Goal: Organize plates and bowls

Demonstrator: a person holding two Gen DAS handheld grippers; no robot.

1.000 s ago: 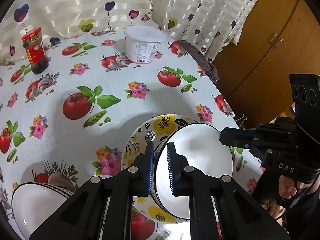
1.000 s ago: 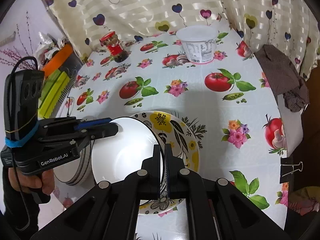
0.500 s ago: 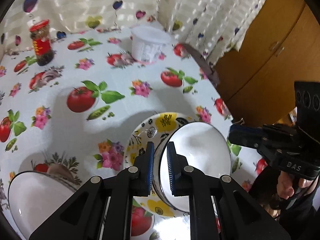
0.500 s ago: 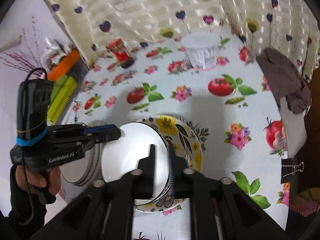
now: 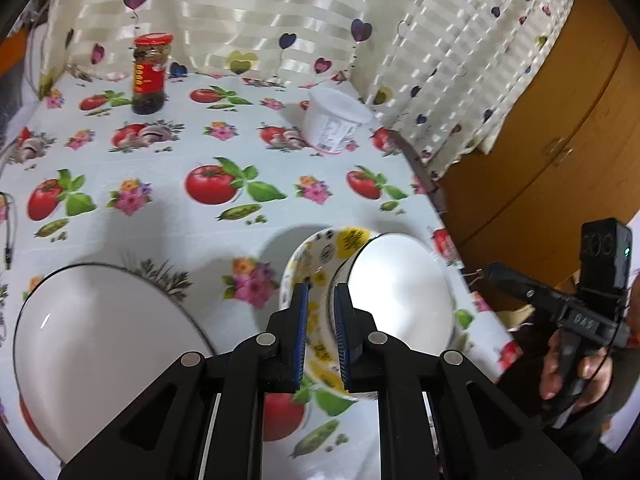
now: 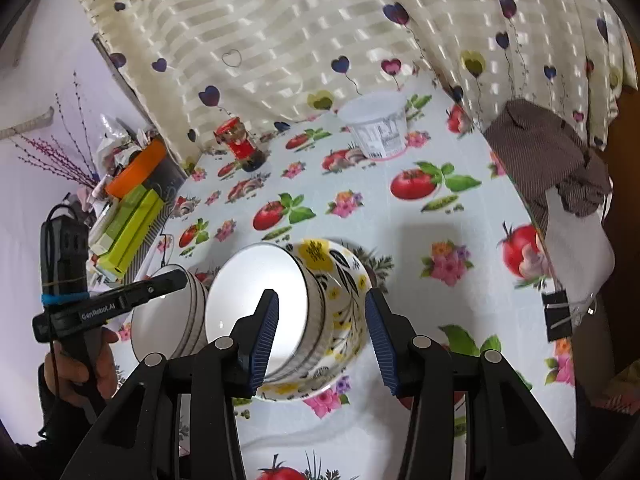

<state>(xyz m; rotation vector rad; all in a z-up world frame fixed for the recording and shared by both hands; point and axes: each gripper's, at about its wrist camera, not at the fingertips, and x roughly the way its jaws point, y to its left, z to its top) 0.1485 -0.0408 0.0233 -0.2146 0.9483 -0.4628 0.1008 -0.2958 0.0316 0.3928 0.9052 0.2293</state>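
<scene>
This is a home, most likely a dining corner or kitchen. The bench (image 5: 224, 240) wears a wipe-clean cloth printed with tomatoes, mushrooms, peas and flowers. Behind it hangs a cream striped curtain (image 6: 320, 32) dotted with hearts. A wooden cupboard (image 5: 540, 168) with handled doors stands just beside the bench. Food containers sit near the curtain: a jar (image 5: 150, 74) with a red lid and a white tub (image 5: 334, 124). Household crockery lies on the cloth: a flowered plate (image 6: 344, 276) and white bowls (image 6: 256, 300). A brown cloth (image 6: 548, 156) lies at one edge, and boxes (image 6: 128, 232) and dried twigs (image 6: 60, 160) clutter the far side.
</scene>
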